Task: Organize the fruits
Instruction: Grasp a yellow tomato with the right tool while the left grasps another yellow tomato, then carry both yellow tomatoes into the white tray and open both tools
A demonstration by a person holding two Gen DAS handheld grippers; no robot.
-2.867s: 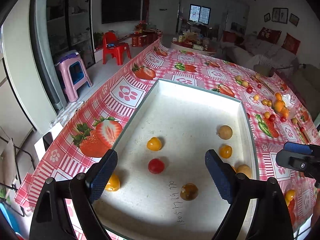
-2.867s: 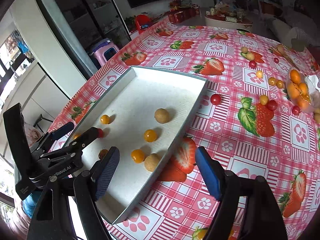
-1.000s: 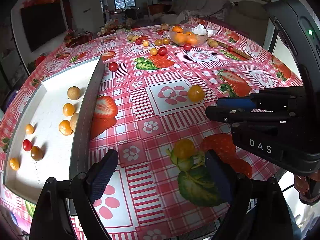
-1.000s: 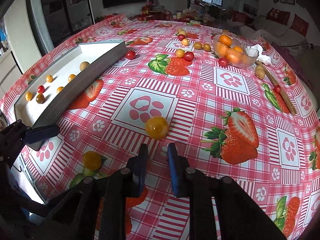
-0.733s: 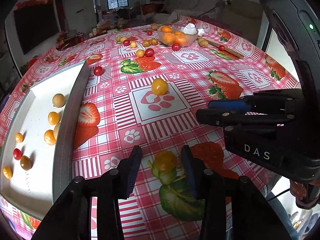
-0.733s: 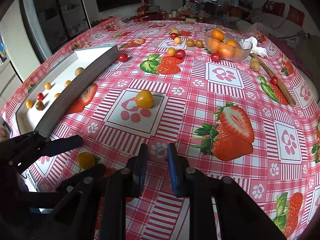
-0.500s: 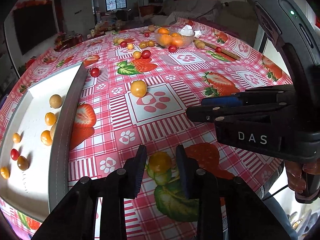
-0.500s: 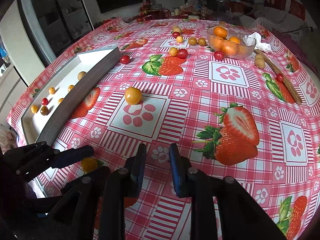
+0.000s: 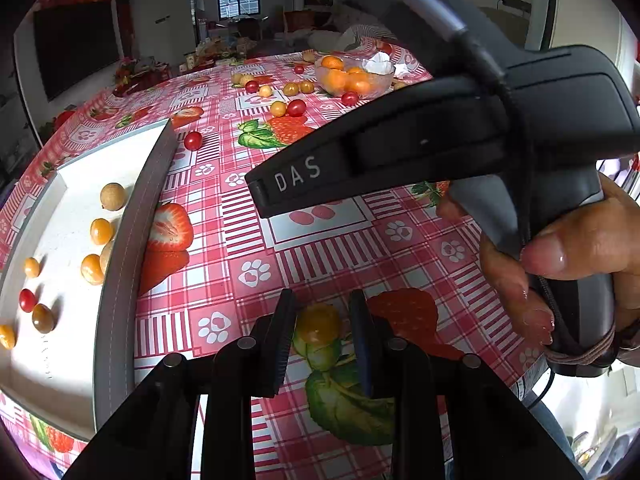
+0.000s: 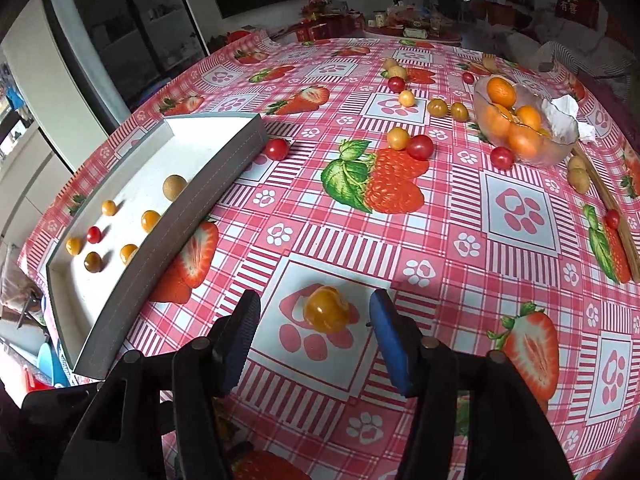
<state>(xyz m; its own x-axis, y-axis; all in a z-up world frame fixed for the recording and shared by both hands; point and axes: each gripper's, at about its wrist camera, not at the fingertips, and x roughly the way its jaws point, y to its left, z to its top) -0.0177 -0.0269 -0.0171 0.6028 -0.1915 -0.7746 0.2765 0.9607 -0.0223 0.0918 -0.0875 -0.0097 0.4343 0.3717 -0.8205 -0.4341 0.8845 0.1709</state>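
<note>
My left gripper [image 9: 322, 330] is shut on a yellow cherry tomato [image 9: 318, 322] at the near edge of the strawberry tablecloth. My right gripper [image 10: 314, 320] is open, its blue pads on either side of another yellow tomato [image 10: 326, 308] that rests on a paw-print square. The white tray [image 9: 120, 272] lies to the left with several small fruits in it; it also shows in the right wrist view [image 10: 168, 236]. The right gripper's black body [image 9: 460, 132] crosses the left wrist view and hides the middle of the table.
A glass bowl of oranges [image 10: 524, 128] with a tissue stands at the far right. Several loose red and yellow tomatoes [image 10: 418, 146] lie across the far table. A red tomato [image 10: 277, 149] sits by the tray's far corner. Wooden chopsticks [image 10: 608, 196] lie at the right.
My left gripper went from open over the tray to the table's near edge and closed on the yellow tomato. My right gripper, shut a moment ago, has opened around the other yellow tomato.
</note>
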